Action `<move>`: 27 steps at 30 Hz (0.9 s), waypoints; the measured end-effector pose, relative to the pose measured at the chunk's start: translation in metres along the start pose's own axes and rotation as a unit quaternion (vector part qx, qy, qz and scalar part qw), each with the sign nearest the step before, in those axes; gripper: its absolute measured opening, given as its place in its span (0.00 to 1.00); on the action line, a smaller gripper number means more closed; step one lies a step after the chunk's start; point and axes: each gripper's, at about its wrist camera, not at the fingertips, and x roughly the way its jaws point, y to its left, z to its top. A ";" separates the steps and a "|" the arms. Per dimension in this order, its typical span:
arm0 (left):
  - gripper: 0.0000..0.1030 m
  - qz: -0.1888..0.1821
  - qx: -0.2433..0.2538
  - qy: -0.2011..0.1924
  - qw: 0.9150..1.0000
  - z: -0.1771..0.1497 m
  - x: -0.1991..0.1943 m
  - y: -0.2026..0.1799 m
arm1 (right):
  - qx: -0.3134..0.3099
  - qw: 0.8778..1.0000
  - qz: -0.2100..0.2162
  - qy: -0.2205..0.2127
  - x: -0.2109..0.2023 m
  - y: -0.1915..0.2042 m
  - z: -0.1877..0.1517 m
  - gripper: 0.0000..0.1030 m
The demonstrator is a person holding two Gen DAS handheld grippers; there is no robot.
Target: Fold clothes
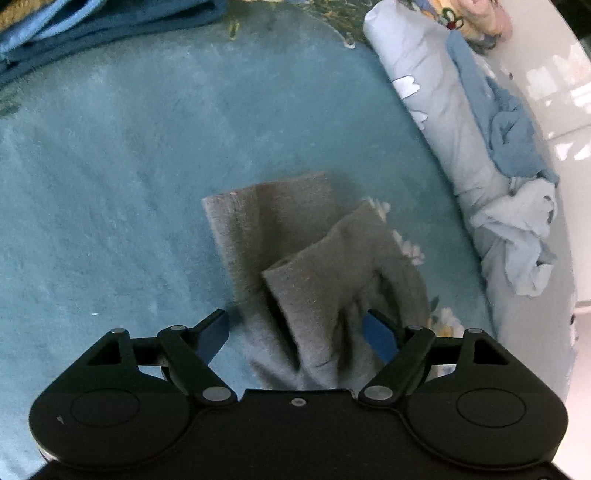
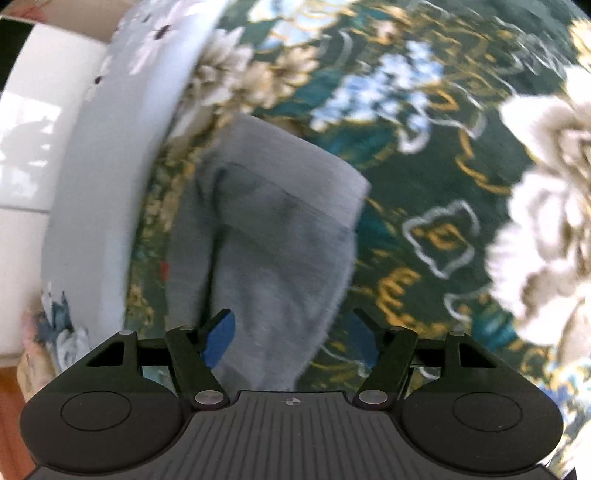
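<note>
A grey garment point(image 1: 295, 266) lies bunched on a teal blanket point(image 1: 110, 166), its folds running back between the fingers of my left gripper point(image 1: 299, 332). The jaws stand wide apart with cloth between them, not clamped. In the right wrist view the grey garment point(image 2: 273, 229) lies over a dark green floral carpet point(image 2: 424, 184). My right gripper point(image 2: 291, 332) is open, with the cloth's near end between its blue-padded fingers point(image 2: 221, 339), closer to the left one.
A rolled pale blue quilt point(image 1: 443, 122) with crumpled blue clothes point(image 1: 517, 147) on it lies to the right. Dark blue folded fabric point(image 1: 92, 29) lies at the far left. A white glossy floor point(image 1: 561, 92) borders the bedding. The pale quilt's edge point(image 2: 96, 184) shows left of the right gripper.
</note>
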 end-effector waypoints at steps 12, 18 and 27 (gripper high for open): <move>0.11 -0.001 0.020 -0.054 0.998 -0.014 -0.019 -0.016 | 0.000 1.000 0.001 0.013 0.005 -0.009 -0.010 0.64; 0.09 -0.009 -0.018 -0.077 0.997 -0.011 -0.064 0.010 | -0.004 1.000 0.003 0.020 0.004 -0.011 -0.017 0.64; 0.09 0.020 -0.026 -0.060 0.998 -0.016 -0.070 0.063 | -0.010 0.999 0.004 0.031 0.009 -0.005 -0.025 0.64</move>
